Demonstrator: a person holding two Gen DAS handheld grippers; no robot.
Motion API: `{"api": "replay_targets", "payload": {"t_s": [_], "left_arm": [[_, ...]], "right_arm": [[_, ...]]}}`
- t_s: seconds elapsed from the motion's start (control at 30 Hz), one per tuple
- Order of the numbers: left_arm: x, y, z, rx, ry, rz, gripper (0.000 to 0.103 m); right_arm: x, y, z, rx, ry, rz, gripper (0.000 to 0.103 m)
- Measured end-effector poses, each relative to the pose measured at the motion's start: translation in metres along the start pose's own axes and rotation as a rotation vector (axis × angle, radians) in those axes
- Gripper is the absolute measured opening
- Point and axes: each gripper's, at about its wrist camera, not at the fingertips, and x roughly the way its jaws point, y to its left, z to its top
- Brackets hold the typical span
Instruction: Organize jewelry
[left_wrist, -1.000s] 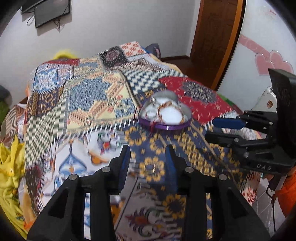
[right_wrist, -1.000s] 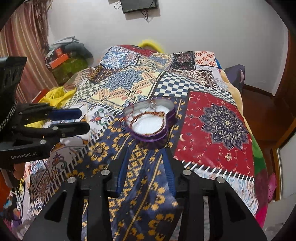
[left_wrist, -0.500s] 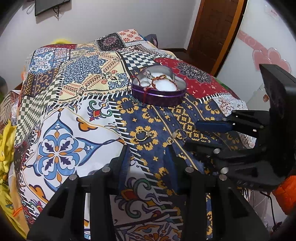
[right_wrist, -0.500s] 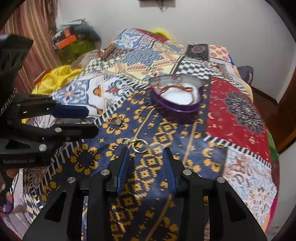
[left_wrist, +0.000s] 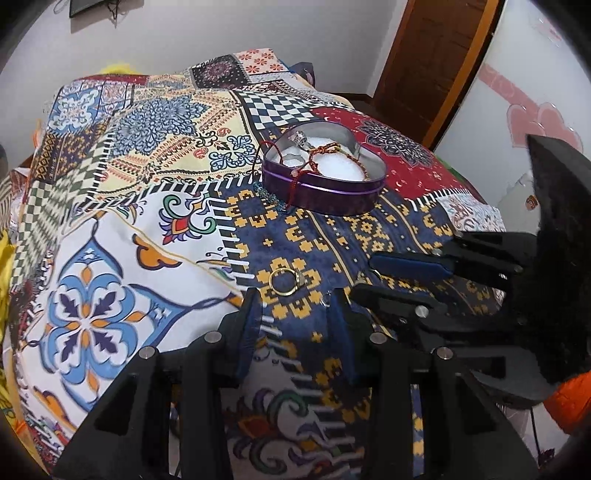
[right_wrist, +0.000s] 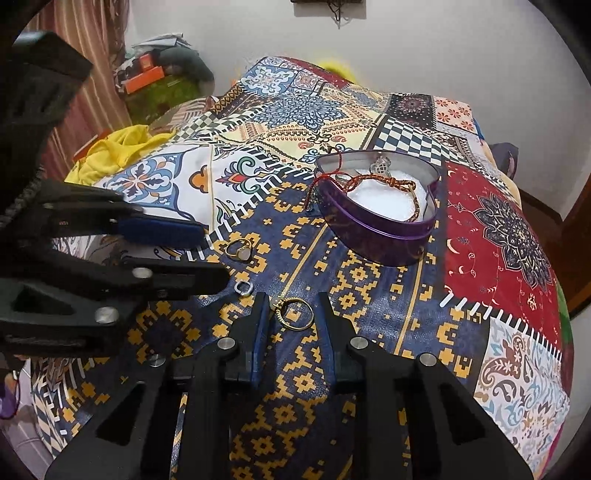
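A purple heart-shaped tin (left_wrist: 325, 188) (right_wrist: 373, 236) with white padding stands open on the patchwork bedspread. It holds a red cord bracelet (right_wrist: 373, 181) and a silver piece (right_wrist: 382, 165). A gold ring with a pale stone (left_wrist: 285, 281) (right_wrist: 239, 250) lies just ahead of my open left gripper (left_wrist: 295, 306). A gold ring joined to a small charm (right_wrist: 295, 313) lies between the fingers of my open right gripper (right_wrist: 291, 314). A small silver ring (right_wrist: 243, 287) lies between the two gold ones.
The patchwork bedspread (left_wrist: 155, 122) covers the whole bed. Yellow cloth (right_wrist: 110, 151) lies at its left edge. A wooden door (left_wrist: 424, 62) and a white wardrobe with pink hearts (left_wrist: 532, 118) stand to the right. Clutter (right_wrist: 155, 74) sits by the curtain.
Both grippers have come down and forward toward the bedspread. The gold rings now sit right at the fingertips, and the tin looks nearer.
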Motion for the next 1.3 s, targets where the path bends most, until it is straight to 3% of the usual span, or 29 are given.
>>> {"api": "replay_targets", "payload": {"t_s": [0.2,0.3,0.4,0.43,0.47,0.93,1.3], "left_arm": [[0.011,-0.001,0.006,-0.003,0.001,0.042,0.031],[0.014,0.000,0.007,-0.005,-0.004,0.062,0.020],[0.012,0.001,0.006,-0.005,-0.010,0.056,0.019],[0.011,0.001,0.006,-0.002,-0.013,0.053,0.008],[0.009,0.000,0.005,0.001,-0.012,0.042,0.005],[-0.020,0.006,0.002,-0.018,-0.070,0.075,0.005],[-0.055,0.001,0.028,0.008,-0.177,0.079,0.005]], "right_arm": [[-0.003,-0.001,0.001,0.020,-0.014,-0.001,0.022],[-0.005,-0.007,0.000,0.045,-0.022,0.002,0.022],[-0.006,-0.011,0.001,0.063,-0.027,-0.001,0.022],[-0.007,-0.013,0.001,0.070,-0.029,-0.003,0.022],[-0.008,-0.015,0.001,0.074,-0.030,-0.004,0.022],[-0.032,-0.026,0.007,0.107,-0.092,-0.019,0.022],[-0.047,-0.036,0.026,0.131,-0.161,-0.041,0.022]]}}
